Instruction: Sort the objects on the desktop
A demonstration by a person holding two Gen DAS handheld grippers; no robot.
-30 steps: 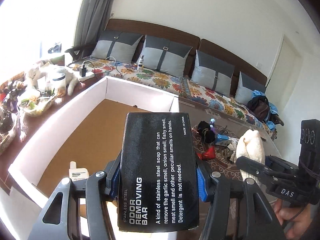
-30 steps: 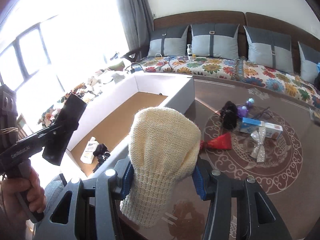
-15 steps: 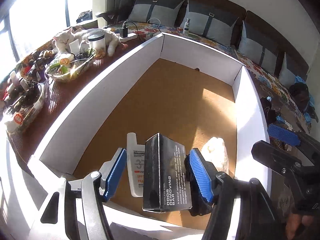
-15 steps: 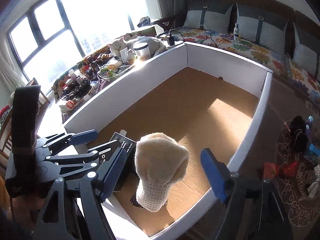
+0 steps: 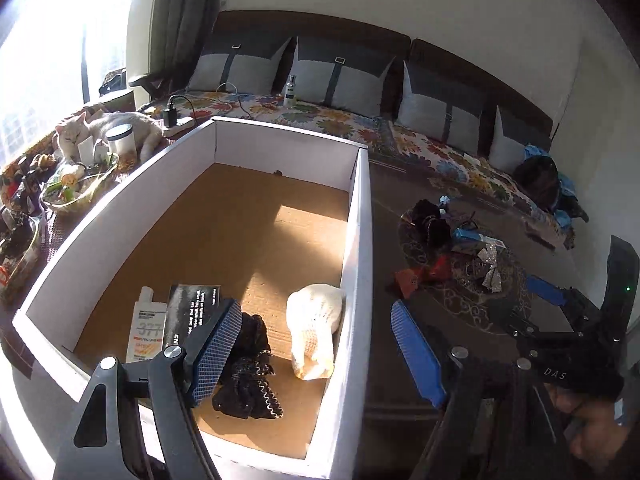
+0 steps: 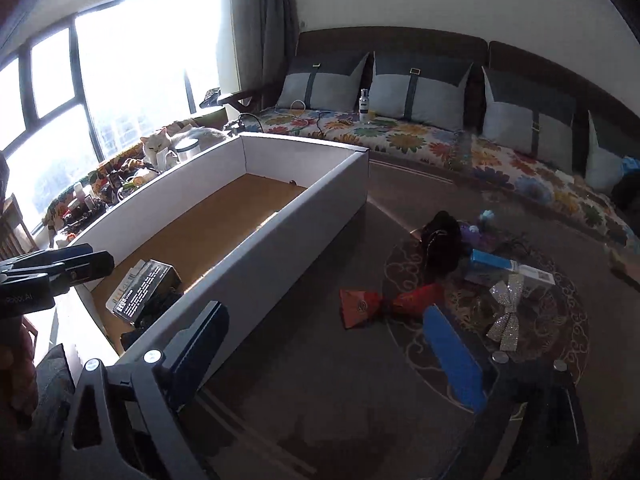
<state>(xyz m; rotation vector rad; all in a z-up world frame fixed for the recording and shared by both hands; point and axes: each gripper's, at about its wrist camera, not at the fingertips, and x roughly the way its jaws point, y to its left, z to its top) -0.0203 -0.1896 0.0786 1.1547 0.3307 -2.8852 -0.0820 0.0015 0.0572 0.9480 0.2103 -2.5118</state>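
Observation:
A large white box (image 5: 357, 240) with a brown floor stands on the table. In it lie a black odor-bar box (image 5: 188, 312), a white tube (image 5: 145, 332), a cream knitted piece (image 5: 316, 328) and a black lace cloth (image 5: 246, 376). My left gripper (image 5: 320, 356) is open and empty above the box's near right wall. My right gripper (image 6: 332, 352) is open and empty over the table right of the box (image 6: 280, 236). On the table lie a red bow (image 6: 384, 304), a silver bow (image 6: 506, 312), a blue-white carton (image 6: 508, 272) and a black pouch (image 6: 440, 244).
A sofa with grey cushions (image 6: 416, 92) runs along the back wall. A white cat (image 5: 104, 128) lies by baskets of small items (image 5: 76, 188) left of the box. The other gripper shows at the right in the left wrist view (image 5: 568, 328).
Both grippers opened and let go: the black bar box and the knitted piece now lie in the box. Both grippers have pulled back and swung right, the right one to the table.

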